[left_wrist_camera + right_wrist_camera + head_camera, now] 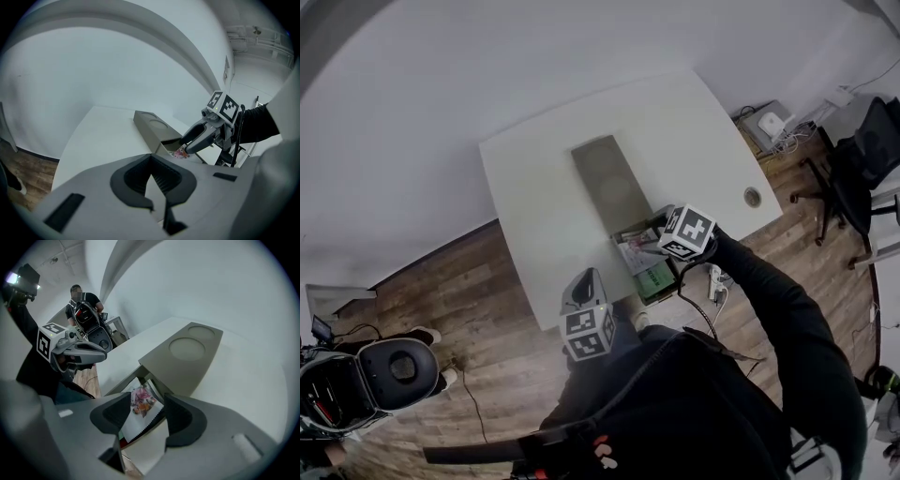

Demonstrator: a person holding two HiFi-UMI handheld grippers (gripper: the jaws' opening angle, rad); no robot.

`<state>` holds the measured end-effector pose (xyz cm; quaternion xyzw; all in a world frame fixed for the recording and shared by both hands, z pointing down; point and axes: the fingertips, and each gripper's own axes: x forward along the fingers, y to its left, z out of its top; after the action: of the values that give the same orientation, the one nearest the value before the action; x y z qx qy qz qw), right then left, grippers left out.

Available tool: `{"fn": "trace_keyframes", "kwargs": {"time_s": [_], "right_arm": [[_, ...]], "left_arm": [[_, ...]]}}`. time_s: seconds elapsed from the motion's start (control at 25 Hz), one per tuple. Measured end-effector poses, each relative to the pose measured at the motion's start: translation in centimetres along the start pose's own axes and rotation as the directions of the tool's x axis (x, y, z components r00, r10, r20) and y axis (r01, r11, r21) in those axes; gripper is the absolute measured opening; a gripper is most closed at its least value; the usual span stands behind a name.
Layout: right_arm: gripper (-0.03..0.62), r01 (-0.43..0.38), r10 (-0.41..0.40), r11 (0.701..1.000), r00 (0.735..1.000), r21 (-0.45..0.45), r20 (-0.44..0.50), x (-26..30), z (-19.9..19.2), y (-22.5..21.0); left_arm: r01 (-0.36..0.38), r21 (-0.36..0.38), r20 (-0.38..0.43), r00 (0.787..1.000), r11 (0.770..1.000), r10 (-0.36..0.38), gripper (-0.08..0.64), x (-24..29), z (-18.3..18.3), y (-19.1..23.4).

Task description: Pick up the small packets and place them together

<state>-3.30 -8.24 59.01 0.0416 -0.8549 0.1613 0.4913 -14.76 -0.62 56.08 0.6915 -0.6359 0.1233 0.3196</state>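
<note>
Low in the left gripper view, the left gripper [152, 164] has its dark jaws pressed together on nothing, above the near edge of the white rectangular table [98, 136]. At lower centre of the right gripper view, the right gripper [146, 403] is spread either side of a small white packet with colourful print [138, 416], lying at the open end of a long olive-grey box [187, 352]. The thin, flat packet may slip, or the jaws may snag the box edge.

You have nothing legible here: the packet [142, 401] shows colourful print, too blurred to read.
</note>
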Motion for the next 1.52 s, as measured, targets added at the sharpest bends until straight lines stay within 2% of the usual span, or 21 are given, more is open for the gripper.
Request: {"fn": "trace_keyframes", "kwargs": {"time_s": [0.2,0.32,0.48,0.68,0.88,1.0,1.08,1.16,1.52], "right_arm": [[0.165,-0.009,0.008,1.0,0.999,-0.024,-0.053,0.1,-0.3,-0.4],[0.081,0.002,-0.004,0.999,0.997,-0.032,-0.071,0.0,-0.5,-1.0],[0.08,-0.062,0.06,0.998,0.995,-0.023,-0.084,0.1,-0.8,-0.6],[0.108,-0.176,0.171,0.984,0.977,-0.032,-0.128,-0.3,-1.7,0.9],[0.117,-0.229,0.212,0.97,0.961,-0.078,-0.178,-0.3,-2.2,1.5],[0.111,-0.232,0.207,0.968,0.955,-0.098,-0.213,-0.1,-2.3,1.3],[0.044,-0.211,0.18,0.97,0.957,-0.119,-0.229,0.0,-2.4,0.8],[0.032,-0.203,0.169,0.971,0.958,-0.127,-0.232,-0.1,-2.4,0.7],[0.005,-0.26,0.254,0.966,0.955,-0.018,-0.154,-1.6,-2.1,1.4]], "left_arm": [[-0.003,-0.003,0.002,1.0,1.0,0.003,-0.002,0.2,0.3,0.5],[-0.004,-0.005,0.001,1.0,1.0,0.004,-0.002,0.6,0.7,0.7],[-0.002,-0.005,-0.001,1.0,1.0,0.002,-0.002,0.8,0.7,1.0],[0.0,-0.002,-0.008,1.0,1.0,0.0,-0.002,0.7,0.5,0.8],[-0.002,-0.004,-0.007,1.0,1.0,0.002,-0.002,1.0,0.5,0.8],[-0.007,-0.007,-0.006,1.0,1.0,0.007,-0.002,1.1,0.7,0.9],[-0.01,-0.008,-0.005,1.0,1.0,0.01,-0.002,1.2,0.8,1.0],[-0.014,-0.009,-0.004,1.0,1.0,0.014,-0.002,1.2,0.9,1.1],[-0.017,-0.011,-0.004,1.0,1.0,0.017,-0.002,1.3,1.1,1.2]]}}
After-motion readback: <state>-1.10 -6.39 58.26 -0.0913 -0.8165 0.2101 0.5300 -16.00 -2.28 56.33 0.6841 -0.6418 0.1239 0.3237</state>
